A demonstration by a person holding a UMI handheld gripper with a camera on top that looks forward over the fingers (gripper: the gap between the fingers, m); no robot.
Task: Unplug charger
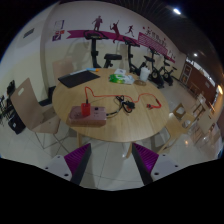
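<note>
A round wooden desk (120, 112) fills the middle of the room, well beyond the tongs (113, 163). On it, left of centre, lies a flat box (88, 116) with a red cable (92, 98) rising from it; the charger itself is too small to pick out. Chairs (35, 112) ring the desk, one at its left. The tongs hover high, pads (80, 160) apart, gripping nothing.
</note>
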